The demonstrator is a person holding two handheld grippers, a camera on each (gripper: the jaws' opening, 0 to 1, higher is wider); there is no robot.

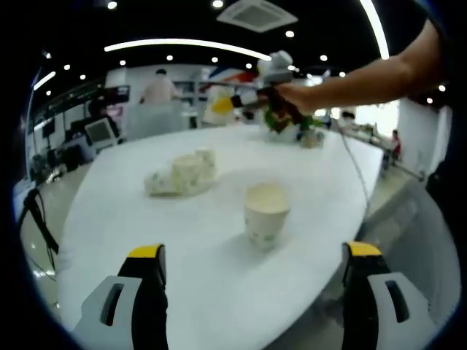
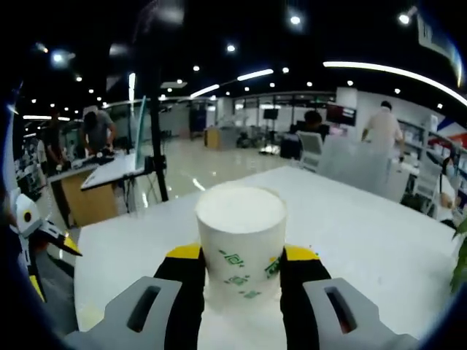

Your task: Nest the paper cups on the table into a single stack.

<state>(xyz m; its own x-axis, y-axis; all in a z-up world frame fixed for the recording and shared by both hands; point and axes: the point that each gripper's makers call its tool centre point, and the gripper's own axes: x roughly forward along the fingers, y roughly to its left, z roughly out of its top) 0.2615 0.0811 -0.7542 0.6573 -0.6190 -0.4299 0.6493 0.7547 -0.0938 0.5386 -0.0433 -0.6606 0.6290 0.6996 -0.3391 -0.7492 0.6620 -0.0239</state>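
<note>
Held between the closed-in jaws of the right gripper (image 2: 241, 281), one paper cup (image 2: 241, 248) sits upright at 6 o'clock. Left gripper (image 1: 255, 284) stands wide apart, empty, a second cup (image 1: 265, 214) at 12 on the table (image 1: 219, 292). Carrying step; next, lowering it squarely into that cup.

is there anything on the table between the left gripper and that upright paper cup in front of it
Nothing visible. The open left gripper faces the upright white paper cup across bare white table; the crumpled white lump lies farther back, to the side.
</note>
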